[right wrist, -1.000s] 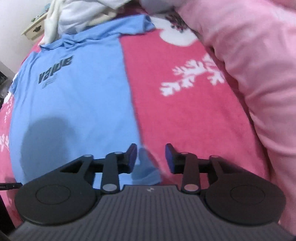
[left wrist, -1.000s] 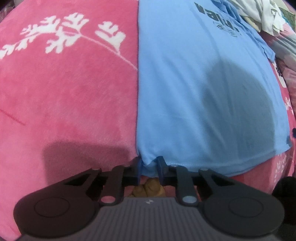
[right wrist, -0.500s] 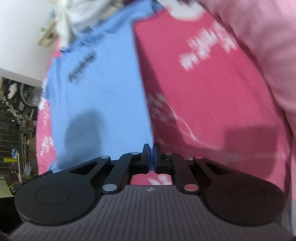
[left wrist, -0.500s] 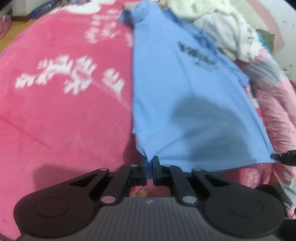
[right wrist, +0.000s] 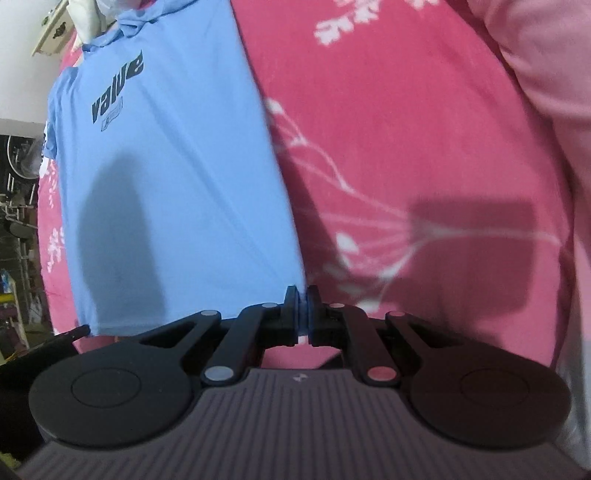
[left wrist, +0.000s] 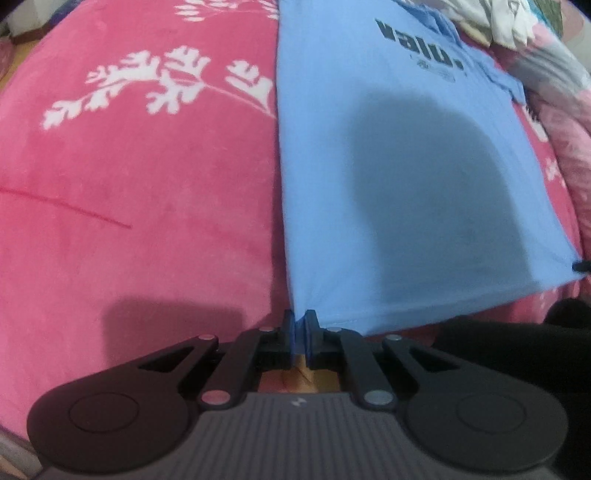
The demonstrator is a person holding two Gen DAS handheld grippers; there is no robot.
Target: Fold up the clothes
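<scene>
A light blue T-shirt [left wrist: 406,177] with dark lettering lies spread on a pink floral blanket [left wrist: 129,184], its sides folded in to a narrow strip. My left gripper [left wrist: 301,319] is shut on the shirt's near left hem corner. In the right wrist view the same blue T-shirt [right wrist: 166,166] stretches away toward its collar, and my right gripper [right wrist: 303,295] is shut on its near right hem corner. Both corners are lifted a little off the blanket, and the hem between them is taut. The other gripper's tip [left wrist: 581,266] shows at the right edge of the left wrist view.
A pile of white and patterned clothes [left wrist: 498,18] lies beyond the collar. A lighter pink quilt [right wrist: 546,74] is bunched along the right side. A cream cabinet [right wrist: 51,33] and dark room clutter [right wrist: 18,221] stand past the bed's left edge.
Both grippers closed on the hem corners, the right from wide open. Both have since lifted the hem slightly off the blanket and pulled it taut.
</scene>
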